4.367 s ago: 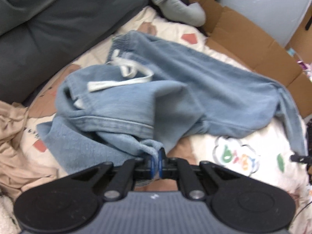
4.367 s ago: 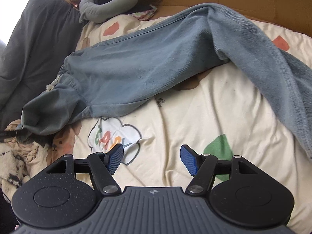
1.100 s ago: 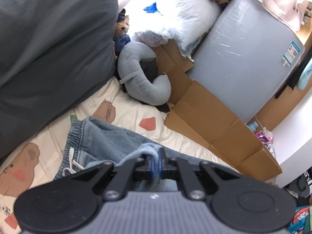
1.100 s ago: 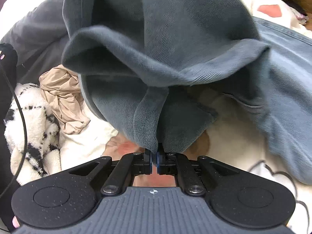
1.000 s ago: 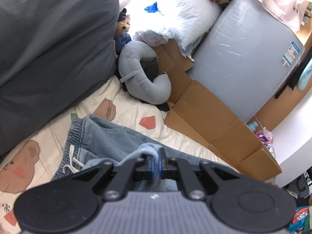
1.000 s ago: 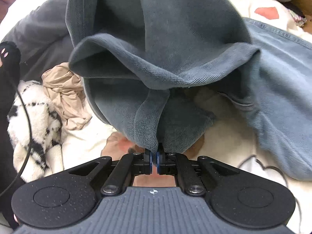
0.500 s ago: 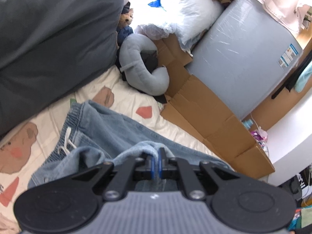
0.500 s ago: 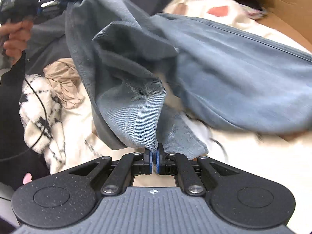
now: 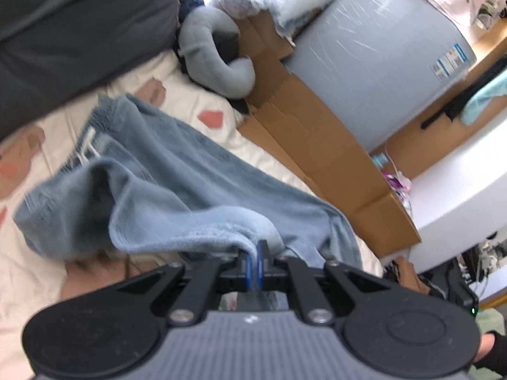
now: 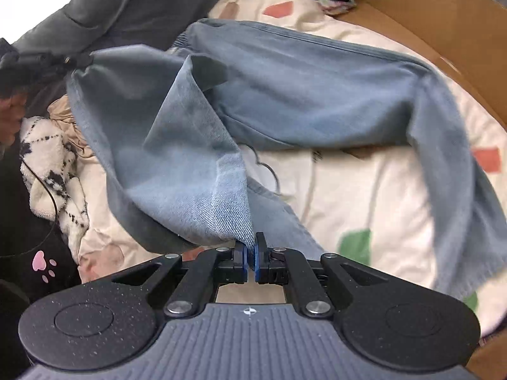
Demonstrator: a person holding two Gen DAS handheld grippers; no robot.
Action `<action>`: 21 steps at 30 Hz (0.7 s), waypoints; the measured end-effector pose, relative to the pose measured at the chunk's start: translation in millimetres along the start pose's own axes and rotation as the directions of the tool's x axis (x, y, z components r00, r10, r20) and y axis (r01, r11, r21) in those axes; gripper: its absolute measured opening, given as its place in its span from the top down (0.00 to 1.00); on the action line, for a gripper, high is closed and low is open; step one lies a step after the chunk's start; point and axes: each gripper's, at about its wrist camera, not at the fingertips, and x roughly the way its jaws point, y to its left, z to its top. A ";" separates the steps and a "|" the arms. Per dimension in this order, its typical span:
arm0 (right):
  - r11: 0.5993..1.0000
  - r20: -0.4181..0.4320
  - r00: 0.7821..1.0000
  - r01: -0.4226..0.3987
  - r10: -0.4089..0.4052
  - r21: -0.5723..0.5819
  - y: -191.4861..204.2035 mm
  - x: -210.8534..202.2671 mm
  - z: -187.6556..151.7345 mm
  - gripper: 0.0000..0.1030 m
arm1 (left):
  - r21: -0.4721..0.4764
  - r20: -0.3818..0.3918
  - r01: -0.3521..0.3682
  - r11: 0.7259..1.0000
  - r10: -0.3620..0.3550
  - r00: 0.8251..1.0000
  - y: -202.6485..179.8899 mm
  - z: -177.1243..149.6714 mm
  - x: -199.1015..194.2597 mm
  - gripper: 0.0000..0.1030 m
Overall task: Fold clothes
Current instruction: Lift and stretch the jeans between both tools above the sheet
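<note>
since half a second ago the jeans (image 10: 310, 95) have swung lower and spread further across the patterned bed sheet (image 10: 358, 196), with the waistband and its white drawstring (image 9: 87, 144) lying near the dark grey pillow (image 9: 73, 28). left hand-held gripper (image 9: 253, 264) is clenched on a pale hem fold of one leg, lifted just above the bed. right hand-held gripper (image 10: 250, 258) is clenched on another denim edge, the cloth rising from it in a slack tent while the other leg trails down the right side beside the cardboard (image 10: 443, 22).
</note>
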 end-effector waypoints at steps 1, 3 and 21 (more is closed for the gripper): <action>1.000 -0.003 1.000 0.010 -0.010 0.010 -3.7 -5.8 -4.4 0.99 | -0.005 -0.012 0.006 1.000 -0.006 1.000 -1.6 -6.4 1.0 0.96; 0.999 -0.010 1.000 0.030 -0.029 0.030 -11.1 -17.3 -13.1 0.99 | -0.020 -0.035 0.017 1.000 -0.018 0.999 -4.2 -19.3 3.7 0.96; 0.969 -0.111 0.976 0.200 -0.185 0.144 -54.7 -70.7 -64.4 0.99 | -0.088 -0.232 0.030 0.996 -0.050 0.971 -22.1 -114.8 54.0 0.96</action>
